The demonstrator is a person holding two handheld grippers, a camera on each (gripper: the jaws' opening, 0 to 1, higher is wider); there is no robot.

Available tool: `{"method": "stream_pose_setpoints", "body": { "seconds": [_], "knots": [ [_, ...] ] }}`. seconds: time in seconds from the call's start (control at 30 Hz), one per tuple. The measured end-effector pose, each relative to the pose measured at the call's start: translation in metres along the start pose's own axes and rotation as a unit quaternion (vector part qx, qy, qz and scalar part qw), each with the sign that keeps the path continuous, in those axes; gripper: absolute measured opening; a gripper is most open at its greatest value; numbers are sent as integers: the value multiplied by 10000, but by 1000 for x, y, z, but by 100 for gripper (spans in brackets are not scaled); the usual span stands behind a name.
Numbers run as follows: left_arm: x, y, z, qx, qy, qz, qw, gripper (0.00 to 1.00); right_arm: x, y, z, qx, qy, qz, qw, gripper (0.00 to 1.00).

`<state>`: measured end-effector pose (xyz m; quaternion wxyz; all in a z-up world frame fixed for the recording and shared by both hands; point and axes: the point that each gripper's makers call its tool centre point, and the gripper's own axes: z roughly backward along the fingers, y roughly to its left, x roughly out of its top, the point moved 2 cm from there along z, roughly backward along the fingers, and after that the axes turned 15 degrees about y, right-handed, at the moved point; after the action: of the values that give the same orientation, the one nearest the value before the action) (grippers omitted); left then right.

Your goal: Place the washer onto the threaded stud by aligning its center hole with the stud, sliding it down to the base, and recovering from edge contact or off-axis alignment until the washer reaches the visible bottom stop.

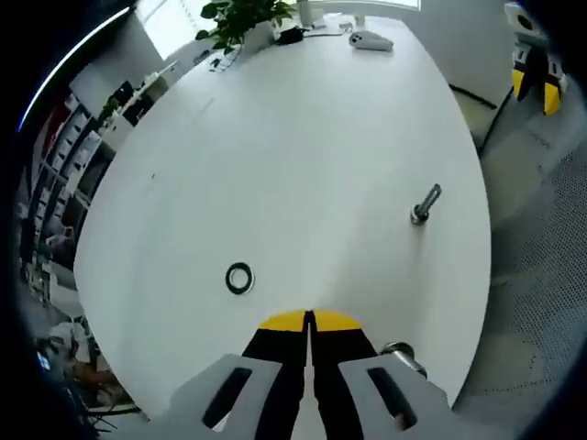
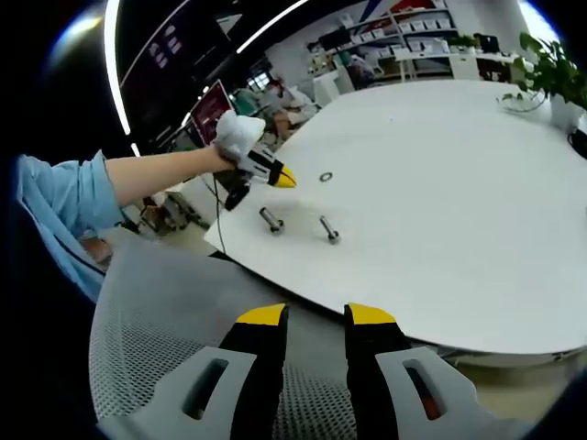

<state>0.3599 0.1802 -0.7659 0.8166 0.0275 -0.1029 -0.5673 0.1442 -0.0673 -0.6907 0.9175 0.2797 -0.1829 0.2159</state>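
Left gripper is hovering over the near edge of the white counter, yellow-tipped jaws pressed together, holding nothing. The washer is lying flat on the counter just ahead and to the left of the tips, apart from them. The threaded stud is standing tilted near the counter's right edge, well apart from the washer. A second bolt is sitting at the near edge beside the right jaw.

Right gripper is hanging off the counter over a grey mesh chair, jaws narrowly parted, empty. In the right gripper view, a gloved hand is holding the left gripper near the washer. A potted plant is standing at the far edge.
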Motion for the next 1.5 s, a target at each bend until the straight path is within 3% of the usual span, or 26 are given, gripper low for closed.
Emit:
{"method": "stream_pose_setpoints", "body": {
  "seconds": [0.03, 0.33, 0.5, 0.77, 0.97, 1.07, 1.2, 1.23, 1.27, 1.3, 1.5],
  "knots": [
    [1, 2, -2, -4, 11, 23, 10000, 0, 0, 0, 0, -3, 10, 0, 10000, 27],
    [21, 21, -38, -203, -188, 448, 9986, 49, 1, -1, 1, -33, -55, -51, 10000, 26],
    [28, 28, -56, -484, -91, 965, 9941, 54, 1, -3, 1, -70, -61, -93, 9999, 26],
    [24, 20, -64, -645, 80, 1099, 9918, 51, 1, -4, 2, -85, -77, -142, 9998, 26],
    [22, 1, -59, -663, 234, 1012, 9924, 43, 1, -4, 1, -79, -59, -117, 9999, 26],
    [17, -12, -58, -730, 448, 504, 9950, 36, 1, -3, 1, -71, -55, -100, 9999, 26],
    [10, -29, -56, -686, 890, -101, 9936, 4, 1, -3, 1, -68, -65, -98, 9999, 26],
    [10, -35, -54, -695, 960, -408, 9921, 3, 1, -3, 1, -67, -72, -104, 9999, 26],
    [12, -31, -54, -456, 939, -356, 9939, 2, 1, -4, 1, -66, -82, -110, 9999, 26],
    [12, -32, -53, -411, 951, -392, 9938, 2, 1, -4, 1, -67, -94, -116, 9999, 26],
    [13, -57, -48, -492, 1005, -685, 9914, 2, 2, -3, 2, -60, -136, -120, 9998, 26]
  ]
}}
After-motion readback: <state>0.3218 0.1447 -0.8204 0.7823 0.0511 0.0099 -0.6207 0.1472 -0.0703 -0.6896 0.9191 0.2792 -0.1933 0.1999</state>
